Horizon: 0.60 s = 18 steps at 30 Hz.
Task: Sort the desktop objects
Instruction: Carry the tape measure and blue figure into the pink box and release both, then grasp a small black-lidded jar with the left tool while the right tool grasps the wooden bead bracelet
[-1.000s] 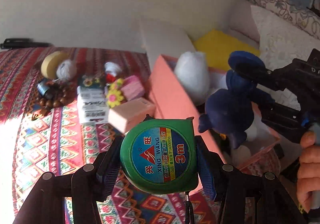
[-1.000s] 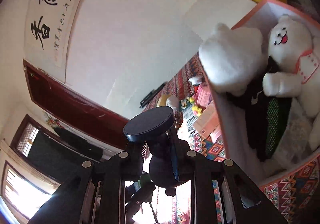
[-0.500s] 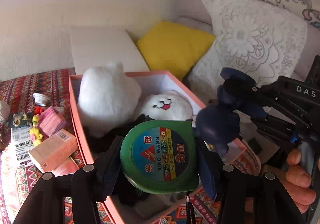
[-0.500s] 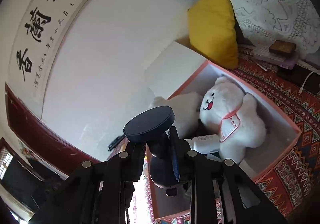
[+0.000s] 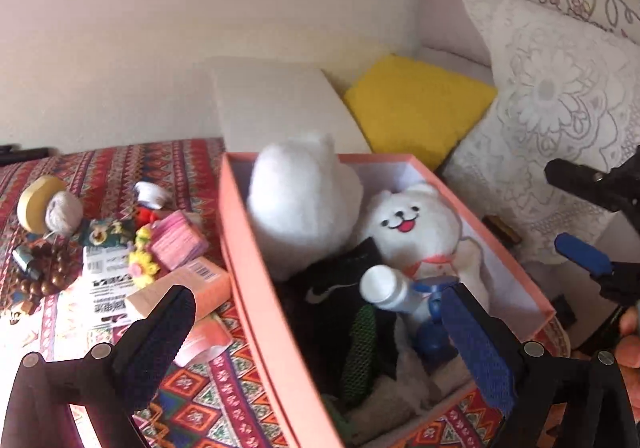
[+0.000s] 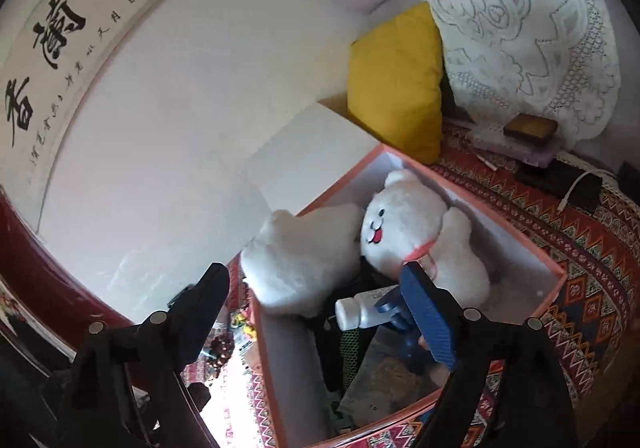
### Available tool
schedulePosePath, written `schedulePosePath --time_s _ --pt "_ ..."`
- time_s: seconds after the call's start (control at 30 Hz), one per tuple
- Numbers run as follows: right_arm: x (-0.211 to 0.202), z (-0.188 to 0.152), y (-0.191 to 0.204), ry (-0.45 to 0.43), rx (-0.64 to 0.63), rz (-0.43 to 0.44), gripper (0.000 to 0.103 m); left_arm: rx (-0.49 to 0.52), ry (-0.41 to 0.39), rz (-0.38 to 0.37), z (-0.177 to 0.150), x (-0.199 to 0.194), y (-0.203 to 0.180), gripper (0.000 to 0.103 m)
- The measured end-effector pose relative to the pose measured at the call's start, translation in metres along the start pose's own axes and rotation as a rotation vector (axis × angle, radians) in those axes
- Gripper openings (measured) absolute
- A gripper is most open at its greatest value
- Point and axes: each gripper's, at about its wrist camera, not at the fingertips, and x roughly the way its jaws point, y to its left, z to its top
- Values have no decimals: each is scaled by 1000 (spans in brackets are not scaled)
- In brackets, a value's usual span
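The salmon box (image 5: 256, 288) (image 6: 520, 234) stands on the patterned cloth. It holds a smiling white plush dog (image 5: 408, 224) (image 6: 400, 232), a second white plush (image 5: 300, 203) (image 6: 304, 260), a white bottle (image 5: 384, 290) (image 6: 360, 312), a black cloth with green mesh (image 5: 340, 296) and a dark blue toy (image 5: 430, 332) (image 6: 390, 308). My left gripper (image 5: 320, 344) hangs open and empty over the box's near end. My right gripper (image 6: 316, 314) (image 5: 580, 213) is open and empty, above the box's right side. The green tape measure is not clearly visible.
Left of the box lie a tape roll (image 5: 36, 199), yarn ball (image 5: 64, 211), wooden beads (image 5: 48, 272), a pink block (image 5: 180, 240), a peach carton (image 5: 188, 288) and papers. Behind stand a white lid (image 5: 280, 107), yellow cushion (image 5: 416, 103) and lace pillow (image 5: 560, 127). A hand (image 5: 632, 328) shows at right.
Both grippers have opened. The green tape measure has left my left gripper and the dark blue toy has left my right one; the toy now lies in the box.
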Motion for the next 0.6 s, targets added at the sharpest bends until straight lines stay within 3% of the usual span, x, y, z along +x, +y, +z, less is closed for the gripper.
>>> schedulePosePath --time_s 0.23,0.47,0.6 --pt "36 -32 53 83 -104 83 90 -74 5 85 -18 -12 63 101" --pt "82 -87 130 161 -324 154 90 -120 57 245 -40 -21 169 101" --pt "137 -129 170 271 -454 124 89 -145 89 302 -50 -14 233 101"
